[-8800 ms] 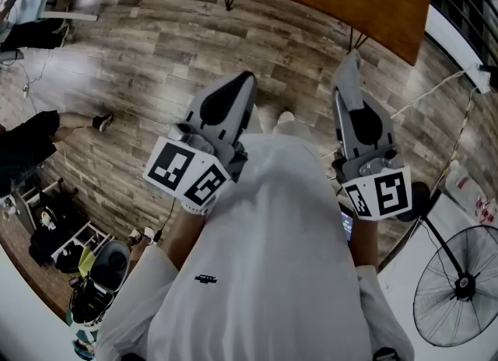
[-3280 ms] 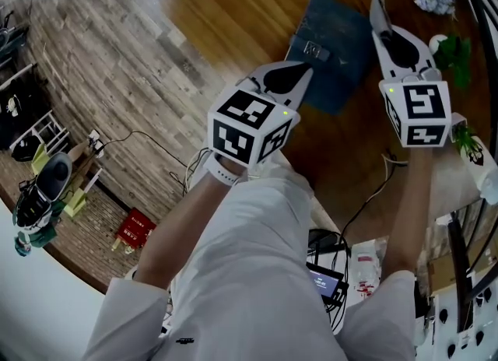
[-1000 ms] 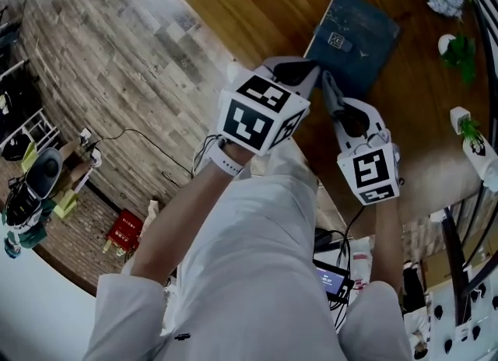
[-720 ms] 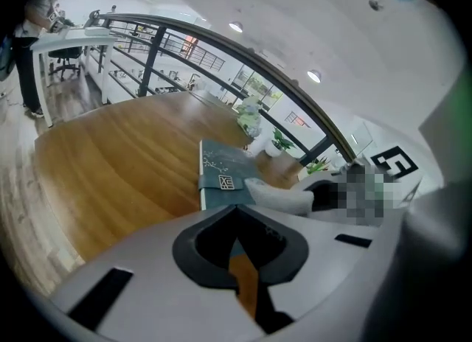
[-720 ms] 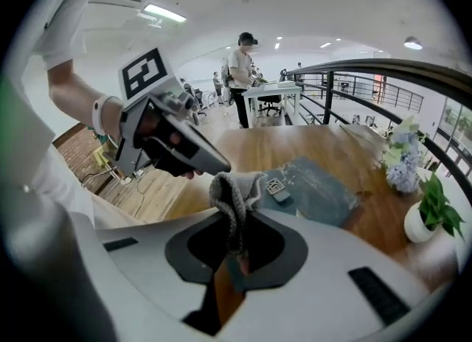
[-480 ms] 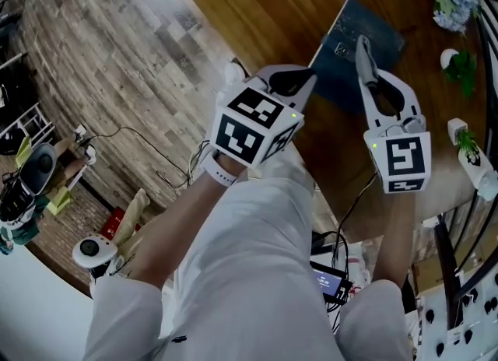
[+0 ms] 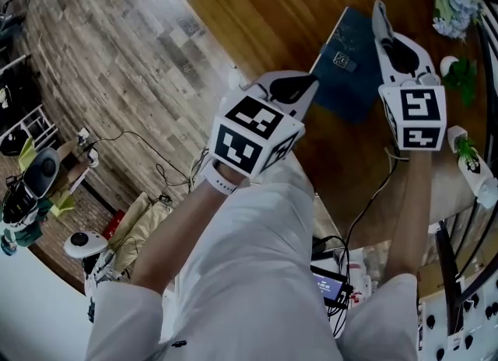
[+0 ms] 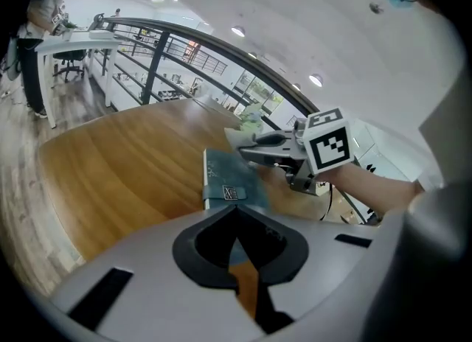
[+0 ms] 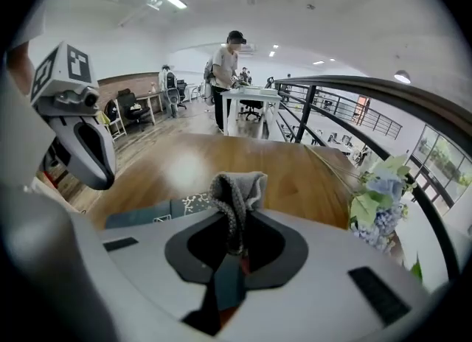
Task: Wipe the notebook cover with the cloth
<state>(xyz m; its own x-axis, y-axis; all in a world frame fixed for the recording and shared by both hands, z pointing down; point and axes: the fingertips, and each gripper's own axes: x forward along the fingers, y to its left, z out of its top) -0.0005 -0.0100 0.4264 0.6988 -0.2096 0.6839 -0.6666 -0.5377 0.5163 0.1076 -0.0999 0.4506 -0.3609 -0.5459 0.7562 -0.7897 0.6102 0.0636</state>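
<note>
A dark blue notebook (image 7: 352,62) with a small clasp lies on the wooden table (image 7: 264,9). My right gripper (image 7: 379,11) hovers over the notebook's right edge, shut on a grey cloth (image 9: 237,186) that sticks up from its jaws. In the right gripper view (image 9: 234,221) the notebook (image 9: 144,215) shows just below and left of the cloth. My left gripper (image 7: 310,82) hangs by the notebook's near left corner, jaws shut with nothing in them. From the left gripper view (image 8: 236,211) the notebook (image 8: 228,182) lies straight ahead and the right gripper (image 8: 254,141) reaches over it.
Pale blue flowers (image 7: 455,5) and a small green plant (image 7: 459,56) stand right of the notebook. A white bottle (image 7: 476,166) sits at the table's right edge beside a cable (image 7: 373,196). A metal railing (image 9: 346,101) runs behind the table. A person (image 9: 225,75) stands far off.
My right gripper has moved up and to the right, from beside the left gripper to over the notebook's right edge. The left gripper has barely shifted.
</note>
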